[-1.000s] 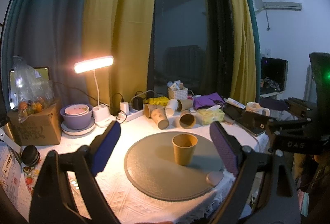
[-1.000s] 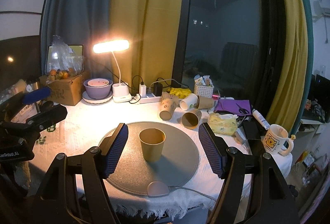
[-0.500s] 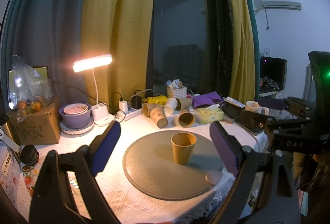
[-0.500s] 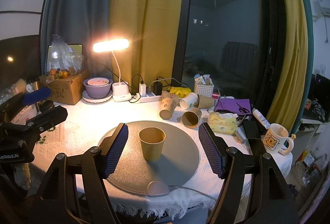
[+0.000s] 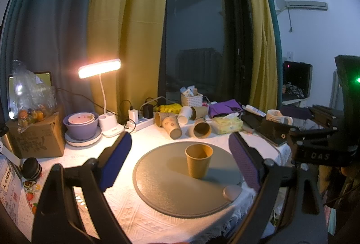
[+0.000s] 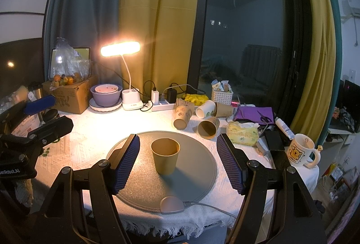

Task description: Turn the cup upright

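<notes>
So the cup (image 6: 165, 158) is standing upright, mouth facing straight up, long axis vertical, base flat on the round grey mat (image 6: 198, 176). It's a plain tan paper cup, no print on it, wider at the rim than at the bottom, and it looks empty inside. It sits near the middle of the mat, which lies on the white cloth-covered surface (image 6: 90, 133).

The right tongs (image 6: 177, 163) are spread wide with nothing in them. The cup sits between the two blue pads, not touching either, a bit closer to the left pad. From the left wrist view, the left tongs (image 5: 180, 163) are also wide apart and empty, with the cup (image 5: 199, 160) between the pads there too, clear of both.
</notes>
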Tool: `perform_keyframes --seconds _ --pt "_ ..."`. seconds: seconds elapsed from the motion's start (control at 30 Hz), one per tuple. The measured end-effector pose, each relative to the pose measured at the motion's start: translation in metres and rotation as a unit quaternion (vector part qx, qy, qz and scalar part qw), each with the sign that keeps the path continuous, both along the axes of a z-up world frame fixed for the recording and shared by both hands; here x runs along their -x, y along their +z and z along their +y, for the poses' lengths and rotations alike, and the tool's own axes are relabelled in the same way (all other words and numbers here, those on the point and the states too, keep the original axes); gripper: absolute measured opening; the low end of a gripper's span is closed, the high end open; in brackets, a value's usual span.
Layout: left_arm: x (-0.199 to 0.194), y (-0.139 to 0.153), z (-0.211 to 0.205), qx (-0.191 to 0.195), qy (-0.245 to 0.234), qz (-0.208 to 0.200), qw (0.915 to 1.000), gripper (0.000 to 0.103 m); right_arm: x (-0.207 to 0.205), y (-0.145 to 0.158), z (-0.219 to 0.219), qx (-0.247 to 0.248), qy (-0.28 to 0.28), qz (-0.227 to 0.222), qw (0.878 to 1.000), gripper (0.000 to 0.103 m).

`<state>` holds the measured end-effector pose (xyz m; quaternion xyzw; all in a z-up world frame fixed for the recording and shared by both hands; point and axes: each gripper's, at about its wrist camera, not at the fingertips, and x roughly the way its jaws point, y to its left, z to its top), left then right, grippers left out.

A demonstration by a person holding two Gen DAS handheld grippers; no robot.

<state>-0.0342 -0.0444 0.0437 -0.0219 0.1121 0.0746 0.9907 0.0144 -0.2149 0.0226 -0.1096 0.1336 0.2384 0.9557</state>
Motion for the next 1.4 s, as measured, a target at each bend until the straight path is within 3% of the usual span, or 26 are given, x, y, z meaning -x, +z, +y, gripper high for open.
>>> perform_keyframes --seconds 1.4 --pt "-0.0009 -0.0012 -0.0056 0.0 -0.004 0.003 1.0 0.089 -0.0008 0.0005 0.0001 0.0 0.0 0.001 1.0 0.074"
